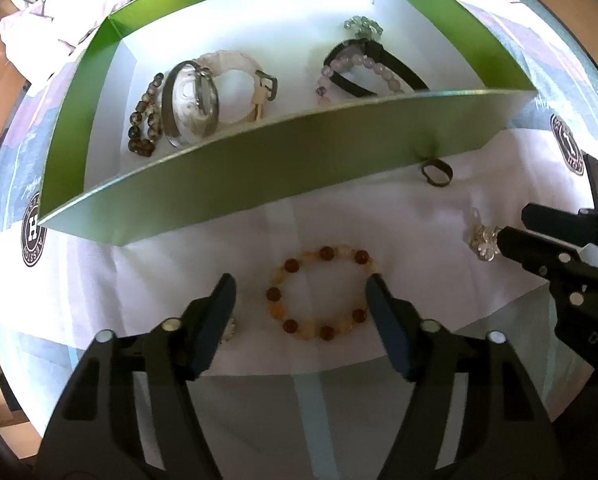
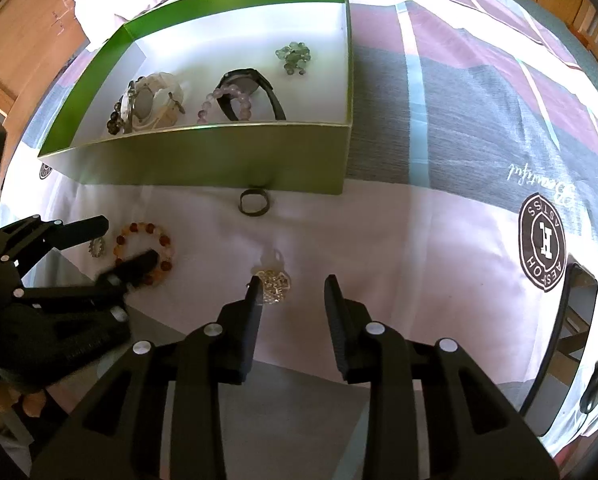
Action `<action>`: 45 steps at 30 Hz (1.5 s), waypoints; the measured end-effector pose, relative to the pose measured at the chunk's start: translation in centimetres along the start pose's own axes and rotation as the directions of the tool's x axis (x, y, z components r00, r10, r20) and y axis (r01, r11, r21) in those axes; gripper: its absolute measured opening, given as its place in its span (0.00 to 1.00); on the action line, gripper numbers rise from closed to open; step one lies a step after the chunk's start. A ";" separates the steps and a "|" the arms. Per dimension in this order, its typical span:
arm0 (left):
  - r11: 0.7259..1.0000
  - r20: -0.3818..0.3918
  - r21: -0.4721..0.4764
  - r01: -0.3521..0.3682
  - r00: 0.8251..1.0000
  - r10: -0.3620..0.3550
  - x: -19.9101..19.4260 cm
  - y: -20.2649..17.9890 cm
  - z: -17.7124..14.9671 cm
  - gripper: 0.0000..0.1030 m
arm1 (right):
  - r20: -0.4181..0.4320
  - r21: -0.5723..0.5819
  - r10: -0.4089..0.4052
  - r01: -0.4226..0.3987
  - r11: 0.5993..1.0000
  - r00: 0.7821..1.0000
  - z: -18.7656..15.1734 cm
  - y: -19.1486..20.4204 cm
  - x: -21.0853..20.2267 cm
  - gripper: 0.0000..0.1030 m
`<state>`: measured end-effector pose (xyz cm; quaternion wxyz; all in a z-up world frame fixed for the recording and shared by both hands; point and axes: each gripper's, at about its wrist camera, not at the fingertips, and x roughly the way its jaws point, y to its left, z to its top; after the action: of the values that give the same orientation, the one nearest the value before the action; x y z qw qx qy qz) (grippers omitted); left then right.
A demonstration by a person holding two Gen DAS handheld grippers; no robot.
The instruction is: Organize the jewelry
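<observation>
Holding both grippers wide open and empty, we frame the bead bracelet (image 1: 322,293) between the left gripper (image 1: 301,292) fingers. Our right gripper (image 2: 293,284) has the crystal brooch (image 2: 274,286) touching its left fingertip, inside the gap. Beyond the tips lies a dark ring (image 2: 253,201), against the green box (image 2: 203,160), with watches and bracelets farther inside.

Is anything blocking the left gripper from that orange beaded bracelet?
Nothing visible. The left gripper is open with its jaws on either side of the orange beaded bracelet, which lies flat on the white cloth.
</observation>
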<state>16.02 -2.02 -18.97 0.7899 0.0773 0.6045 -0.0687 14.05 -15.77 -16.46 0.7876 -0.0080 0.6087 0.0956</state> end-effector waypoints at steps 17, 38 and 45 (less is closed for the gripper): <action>1.000 -0.008 0.007 -0.011 1.000 0.011 -0.3 0.7 -0.8 0.41 | -0.017 -0.119 -0.072 0.070 0.990 0.997 -0.5 3.3 2.2 0.37; 1.000 -0.009 0.011 0.011 1.000 -0.011 -0.1 -0.8 -1.6 0.36 | -0.007 -0.119 -0.082 0.081 0.990 0.997 -0.4 3.4 2.5 0.36; 1.000 -0.008 0.015 0.018 1.000 -0.018 -0.2 -0.7 -1.7 0.26 | 0.006 -0.132 -0.077 0.077 0.988 0.997 -0.5 3.4 2.2 0.19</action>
<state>14.22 -2.30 -19.29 0.7863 0.0778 0.6077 -0.0801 13.59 -12.20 -18.32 0.7886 -0.0836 0.6000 0.1050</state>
